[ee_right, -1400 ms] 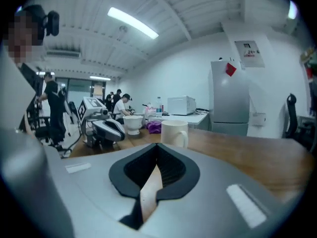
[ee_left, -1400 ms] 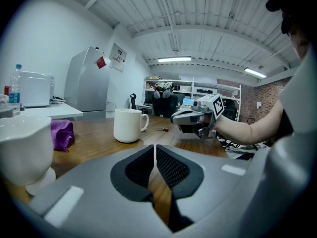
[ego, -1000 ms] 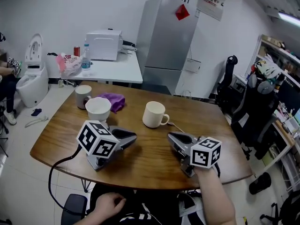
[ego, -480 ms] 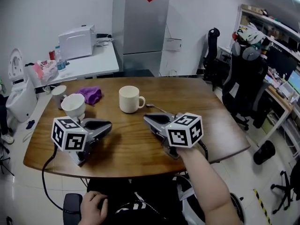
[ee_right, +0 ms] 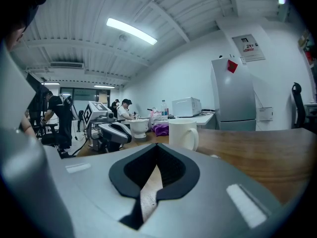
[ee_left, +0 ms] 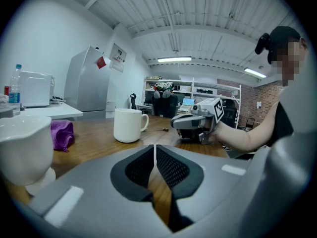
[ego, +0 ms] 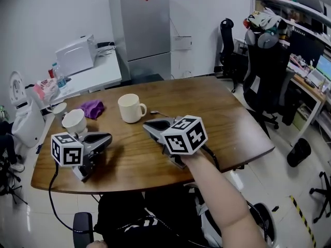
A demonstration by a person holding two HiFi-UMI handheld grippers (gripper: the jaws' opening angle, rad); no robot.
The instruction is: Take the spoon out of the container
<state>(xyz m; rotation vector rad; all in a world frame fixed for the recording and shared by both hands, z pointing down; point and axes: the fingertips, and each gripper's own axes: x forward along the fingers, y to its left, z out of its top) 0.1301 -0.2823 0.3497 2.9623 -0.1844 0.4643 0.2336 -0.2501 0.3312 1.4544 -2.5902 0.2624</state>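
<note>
Bright overhead light, fisheye-warped edges

Right tongs (ee_right: pixel 156 145) closed, empty; white mug (ee_right: pixel 183 134) ahead, contents unclear.

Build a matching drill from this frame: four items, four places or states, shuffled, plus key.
Items
1. white mug
2. purple cloth
3. spoon
4. left gripper

Descriptions
A. jaws together, nothing between them, resting on the table
B. upright, handle toward the right in the head view
C. crumpled, left of the mug
D. lying flat on the wood by the mug's handle

Pairs: 1-B, 2-C, 3-D, 4-A
</note>
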